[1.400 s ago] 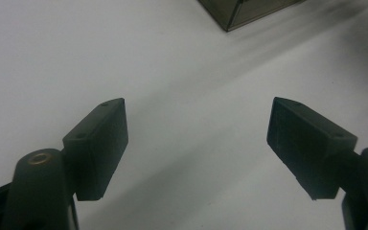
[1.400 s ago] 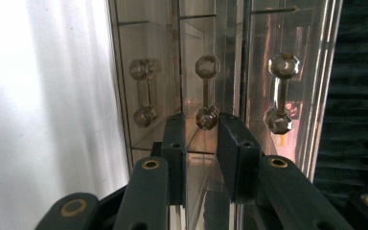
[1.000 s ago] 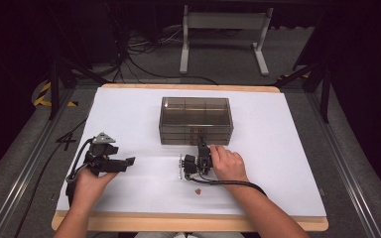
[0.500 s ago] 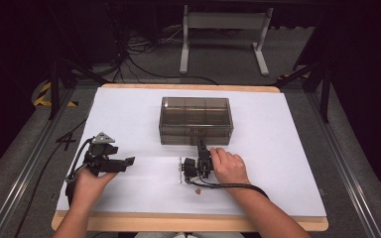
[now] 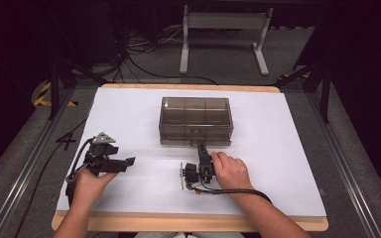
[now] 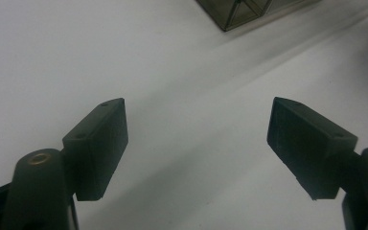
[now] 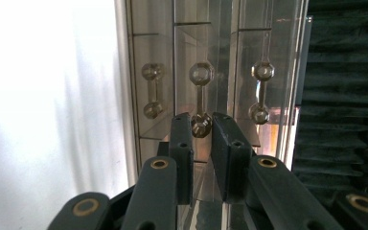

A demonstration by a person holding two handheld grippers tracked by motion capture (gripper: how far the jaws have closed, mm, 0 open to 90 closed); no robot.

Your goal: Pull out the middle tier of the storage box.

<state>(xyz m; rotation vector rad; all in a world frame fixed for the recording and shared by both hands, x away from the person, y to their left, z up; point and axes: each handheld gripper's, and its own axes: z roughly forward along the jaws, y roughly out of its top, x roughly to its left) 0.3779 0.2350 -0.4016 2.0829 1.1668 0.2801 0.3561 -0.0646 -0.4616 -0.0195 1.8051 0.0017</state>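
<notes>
Smoky clear plastic drawer box (image 5: 196, 120): your right hand-held gripper (image 7: 201, 129) is clamped on its middle handle (image 7: 201, 100) to pull; the left hand-held gripper (image 6: 196, 139) idles with jaws apart over the counter (image 5: 287, 148).

The smoky transparent plastic drawer box (image 5: 196, 120) stands upright just ahead of the right gripper's jaws. Its front shows three clear dumbbell-shaped handles (image 7: 153, 91). The end knob of the middle clear handle (image 7: 201, 98) sits between the jaws.
</notes>
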